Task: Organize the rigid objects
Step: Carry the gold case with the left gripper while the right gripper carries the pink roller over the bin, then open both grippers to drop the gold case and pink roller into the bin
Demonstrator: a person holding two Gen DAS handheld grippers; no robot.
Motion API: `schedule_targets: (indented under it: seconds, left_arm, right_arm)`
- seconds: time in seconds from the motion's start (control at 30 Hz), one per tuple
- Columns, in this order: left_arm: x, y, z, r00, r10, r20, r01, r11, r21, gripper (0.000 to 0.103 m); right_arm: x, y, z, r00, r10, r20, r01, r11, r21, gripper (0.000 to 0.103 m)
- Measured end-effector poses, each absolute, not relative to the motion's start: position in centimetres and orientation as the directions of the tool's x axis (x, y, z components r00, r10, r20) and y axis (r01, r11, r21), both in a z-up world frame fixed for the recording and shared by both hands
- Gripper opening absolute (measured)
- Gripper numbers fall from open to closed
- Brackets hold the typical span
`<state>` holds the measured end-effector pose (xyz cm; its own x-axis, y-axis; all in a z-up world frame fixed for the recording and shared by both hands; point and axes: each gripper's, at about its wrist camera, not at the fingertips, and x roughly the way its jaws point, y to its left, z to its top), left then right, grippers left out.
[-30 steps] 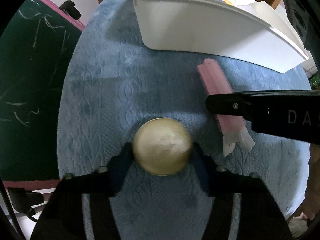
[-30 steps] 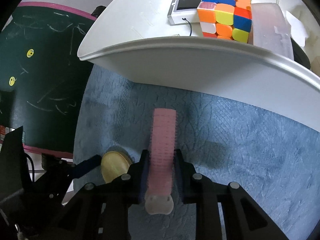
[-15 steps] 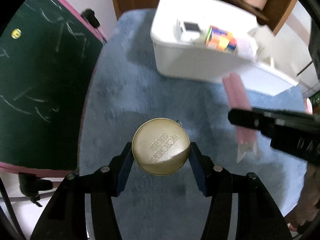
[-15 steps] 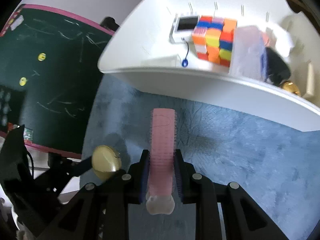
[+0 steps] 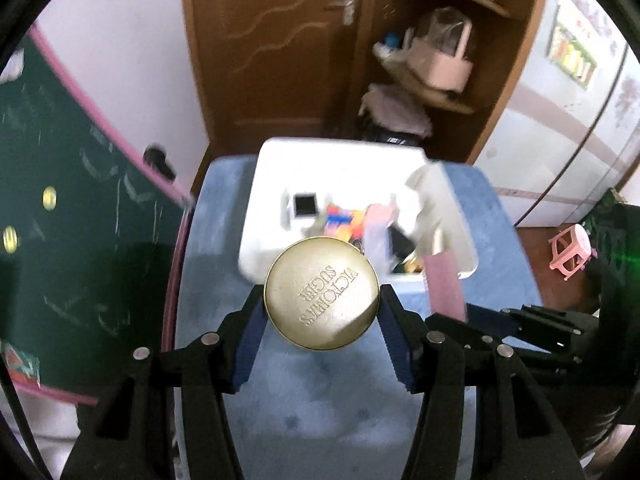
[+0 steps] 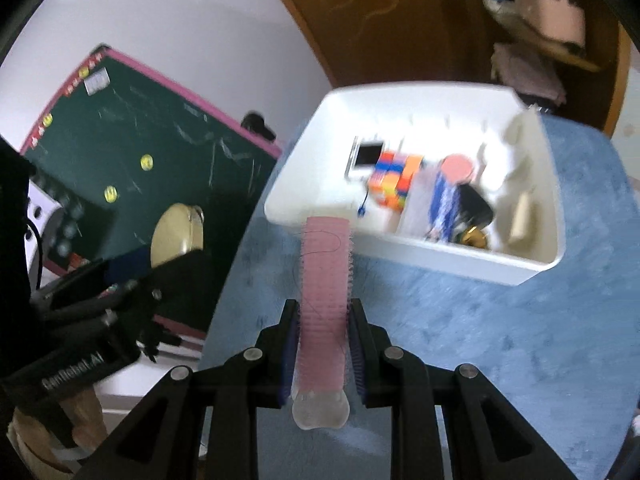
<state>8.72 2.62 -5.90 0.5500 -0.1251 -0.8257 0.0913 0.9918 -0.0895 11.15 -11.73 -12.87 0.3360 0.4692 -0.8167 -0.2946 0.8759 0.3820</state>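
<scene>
Above the blue mat [image 5: 320, 420], left gripper [image 5: 322, 304] clamping gold tin [image 5: 321, 293], right gripper [image 6: 323, 344] clamping pink comb [image 6: 325, 300].

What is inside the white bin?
The white bin holds a colour cube, a small screen device, a dark item and more; blur hides the rest.
</scene>
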Motion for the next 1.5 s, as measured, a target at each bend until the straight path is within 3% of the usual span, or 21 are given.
schedule_targets:
  seconds: [0.33,0.67,1.13,1.5]
  left_arm:
    - [13.3,-0.1,-0.3,0.624,-0.141,-0.768,0.142,0.988,-0.065,0.059]
    - [19.9,0.5,-2.4,0.587,-0.119,-0.801,0.084,0.993,-0.086,0.059]
    - [25.6,1.3,-14.6,0.368,-0.069,-0.927,0.073,0.996,-0.046,0.059]
    - [26.6,1.9,-16.7,0.293,-0.108,-0.950,0.100,0.992,-0.082,0.063]
  right_arm:
    - [13.3,-16.2,-5.3,0.485,0.416,-0.769,-0.218,0.909,0.354,0.024]
    - [19.5,-17.7,-0.4,0.639,0.316,-0.702,-0.150,0.945,0.289,0.024]
    - [27.5,-16.3,-9.5,0.538,0.167,-0.826,-0.007,0.981,0.194,0.024]
    - [28.4,-14.4,-15.7,0.419,0.087,-0.904,0.033,0.993,0.111,0.027]
